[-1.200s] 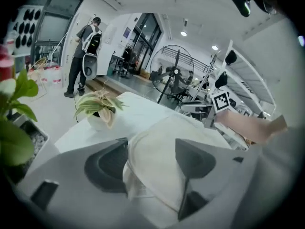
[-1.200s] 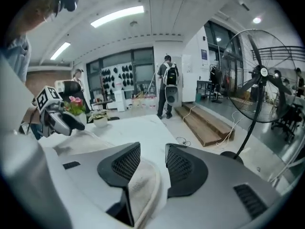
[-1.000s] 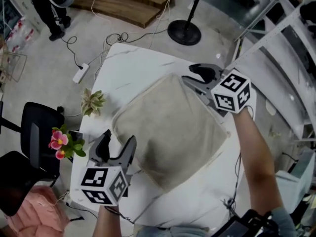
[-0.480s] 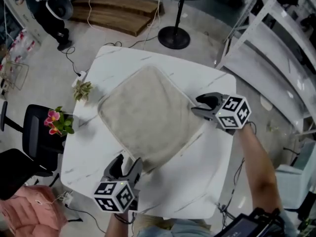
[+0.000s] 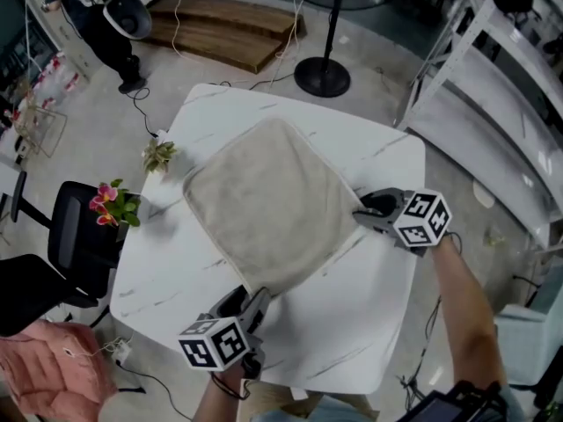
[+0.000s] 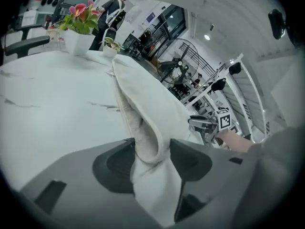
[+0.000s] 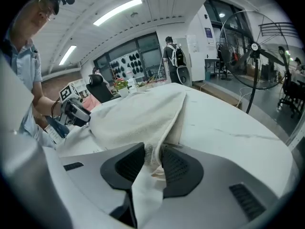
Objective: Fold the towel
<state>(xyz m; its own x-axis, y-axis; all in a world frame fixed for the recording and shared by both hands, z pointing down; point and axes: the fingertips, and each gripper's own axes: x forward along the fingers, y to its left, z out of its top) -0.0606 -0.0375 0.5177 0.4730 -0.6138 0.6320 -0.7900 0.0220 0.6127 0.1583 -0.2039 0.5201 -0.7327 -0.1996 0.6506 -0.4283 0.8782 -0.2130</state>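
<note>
A beige towel (image 5: 264,205) lies flat on the white marble table (image 5: 352,315), turned like a diamond. My left gripper (image 5: 248,302) is at the towel's near corner. In the left gripper view that corner (image 6: 143,132) bunches between the pads, and the left gripper (image 6: 151,149) has just been closing and grips it. My right gripper (image 5: 369,211) is at the towel's right corner. The right gripper (image 7: 153,159) has also just been closing, and its pads pinch a thin fold of the towel (image 7: 143,113).
A small potted plant (image 5: 159,156) stands near the table's left edge, with pink flowers (image 5: 110,207) beside a black chair (image 5: 75,253). A fan stand (image 5: 322,76) is beyond the table, metal shelving (image 5: 493,104) to the right, and a person (image 5: 106,25) far back left.
Both grippers have come down and in from beside the towel to its corners. Their jaws have narrowed round the cloth. The towel itself has not moved.
</note>
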